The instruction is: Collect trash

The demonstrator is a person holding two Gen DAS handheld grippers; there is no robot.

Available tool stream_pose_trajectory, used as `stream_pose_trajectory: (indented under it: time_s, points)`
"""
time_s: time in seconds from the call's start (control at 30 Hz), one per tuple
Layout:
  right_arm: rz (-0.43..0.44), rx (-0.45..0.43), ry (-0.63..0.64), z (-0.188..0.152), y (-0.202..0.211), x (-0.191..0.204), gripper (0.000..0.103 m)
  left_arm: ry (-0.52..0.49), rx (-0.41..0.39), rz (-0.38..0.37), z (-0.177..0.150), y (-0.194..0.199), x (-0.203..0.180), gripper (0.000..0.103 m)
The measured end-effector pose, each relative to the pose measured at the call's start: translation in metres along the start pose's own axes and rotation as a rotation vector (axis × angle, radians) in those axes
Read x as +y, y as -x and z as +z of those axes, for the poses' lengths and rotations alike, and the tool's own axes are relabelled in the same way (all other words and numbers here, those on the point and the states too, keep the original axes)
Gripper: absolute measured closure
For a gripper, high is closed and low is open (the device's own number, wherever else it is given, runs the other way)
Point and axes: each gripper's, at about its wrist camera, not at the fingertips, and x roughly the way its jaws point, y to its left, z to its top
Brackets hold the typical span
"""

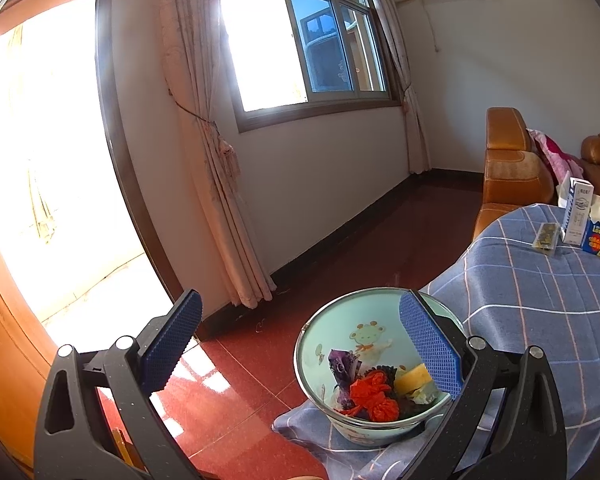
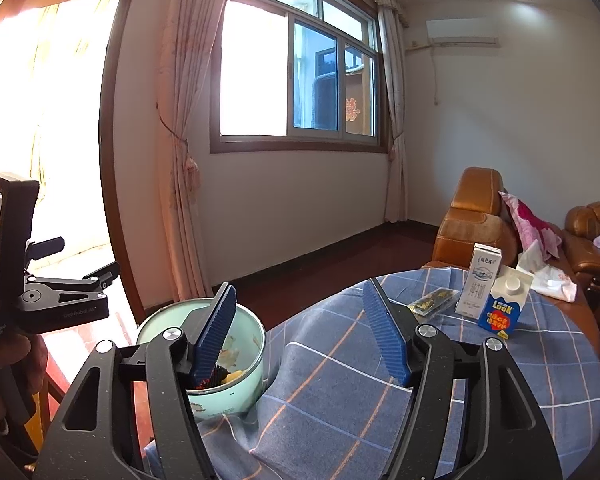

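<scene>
Counting from my seat, I see one pale green enamel basin (image 1: 342,332) at the near left edge of the counter (image 1: 540,300), holding crumpled scraps: one orange (image 1: 374,394), one purple (image 1: 342,366), one yellow (image 1: 412,378). Far right stand two cartons, one white (image 2: 480,280), one blue (image 2: 502,310), with one flat wrapper (image 2: 432,300) beside them. My left tool (image 1: 300,344) is released, empty. My right tool (image 2: 300,328) also gapes, nothing between its pads.
</scene>
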Motion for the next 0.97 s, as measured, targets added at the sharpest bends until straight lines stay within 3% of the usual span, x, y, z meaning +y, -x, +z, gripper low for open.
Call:
stream_pose_trajectory:
  time_s: [0.6,0.97]
  points:
    - [-0.007,-0.012,-0.013,-0.0011,0.0043,-0.0008,0.030,-0.011,0.015,0.001,-0.0030,-0.0036,-0.0020,0.006]
    - [-0.034,0.023,-0.002,-0.0059,-0.0016,-0.0058,0.027,-0.002,0.032,-0.038,-0.0056,-0.0077,-0.0010,0.006]
